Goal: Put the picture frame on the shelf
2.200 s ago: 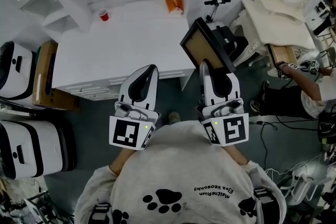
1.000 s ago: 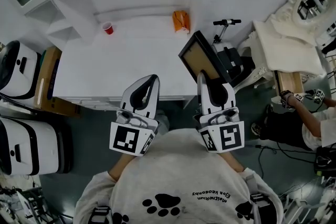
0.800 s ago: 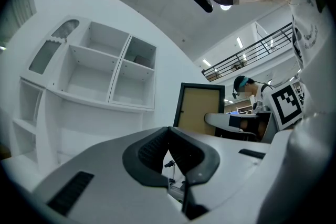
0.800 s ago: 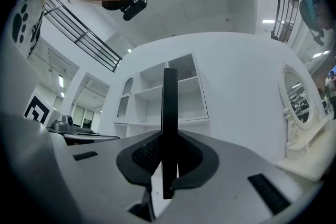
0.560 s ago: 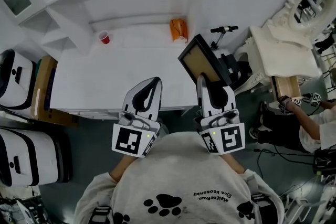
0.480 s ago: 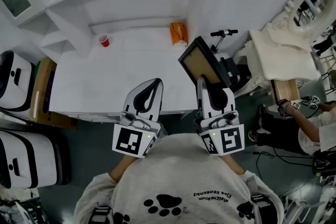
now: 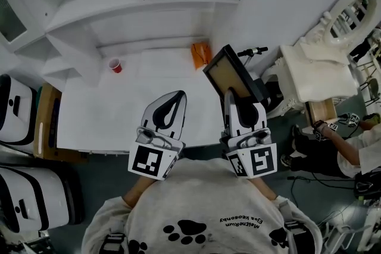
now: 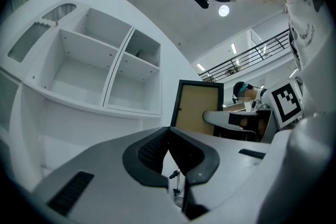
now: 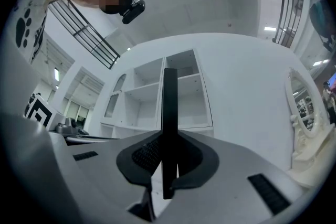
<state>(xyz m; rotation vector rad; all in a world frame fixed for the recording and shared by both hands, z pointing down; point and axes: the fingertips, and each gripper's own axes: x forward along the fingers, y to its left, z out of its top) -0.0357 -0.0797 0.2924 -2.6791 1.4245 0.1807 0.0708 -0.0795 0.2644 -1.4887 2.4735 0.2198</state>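
Observation:
A black picture frame (image 7: 229, 75) with a tan panel stands clamped in my right gripper (image 7: 236, 94), raised over the white desk's (image 7: 125, 104) right end. From the right gripper view the frame (image 9: 169, 123) shows edge-on as a dark strip between the jaws, with the white shelf unit (image 9: 184, 97) behind it. My left gripper (image 7: 171, 99) hovers over the desk's front part, jaws shut with nothing in them. In the left gripper view the frame (image 8: 197, 108) stands to the right, and the shelf compartments (image 8: 92, 73) are bare.
A red cup (image 7: 114, 65) and an orange bag (image 7: 200, 54) sit at the back of the desk. White cases (image 7: 27, 196) stand at the left. A scooter (image 7: 257, 62), a white ornate dresser (image 7: 318, 71) and another person (image 7: 351, 140) are at the right.
The view has tilted up, so the shelf compartments above the desk now show. Both grippers have come closer to the desk and shelf; the frame stays clamped in the right one.

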